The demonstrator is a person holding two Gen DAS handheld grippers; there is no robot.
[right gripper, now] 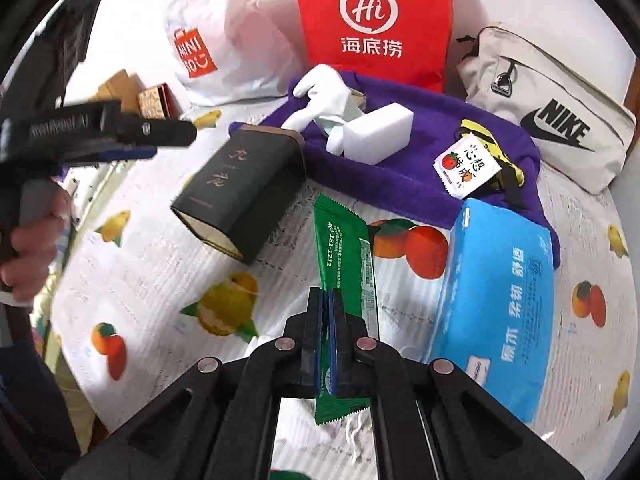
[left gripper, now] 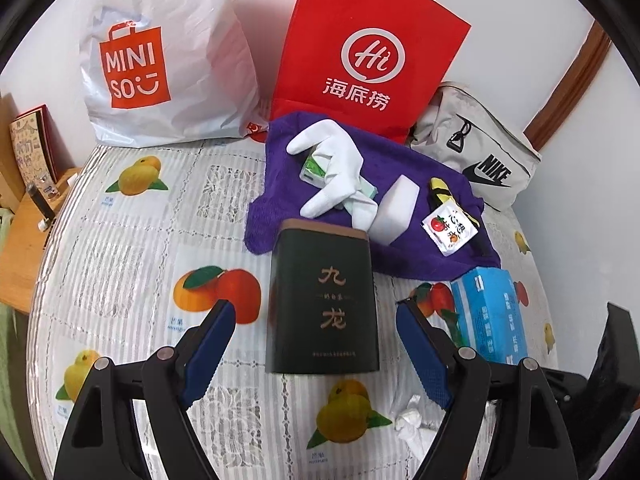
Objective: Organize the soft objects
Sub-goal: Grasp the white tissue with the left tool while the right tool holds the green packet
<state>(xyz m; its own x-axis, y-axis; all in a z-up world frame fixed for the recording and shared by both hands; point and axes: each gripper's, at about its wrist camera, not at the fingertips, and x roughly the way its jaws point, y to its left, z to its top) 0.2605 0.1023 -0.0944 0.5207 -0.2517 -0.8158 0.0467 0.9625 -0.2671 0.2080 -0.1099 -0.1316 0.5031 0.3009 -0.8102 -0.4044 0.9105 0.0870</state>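
Plainly the green sachet (right gripper: 346, 264) is light, thin and crinkly: a flat foil pack that flexes and could slide between smooth pads, so it is best pinched across its flat faces near one end. That is how the right claw (right gripper: 326, 300) has it, shut tight on the near half of the pack, the far end sticking out over the fruit-print cloth (right gripper: 132, 280) on the counter. No earlier hold can be judged. The left claw (left gripper: 316, 320) stands wide apart, holding nothing, its pads either side of the dark tin (left gripper: 323, 300) without touching it. Behind lie the purple towel (right gripper: 400, 176), white glove (left gripper: 332, 160) and blue tissue pack (right gripper: 500, 320).
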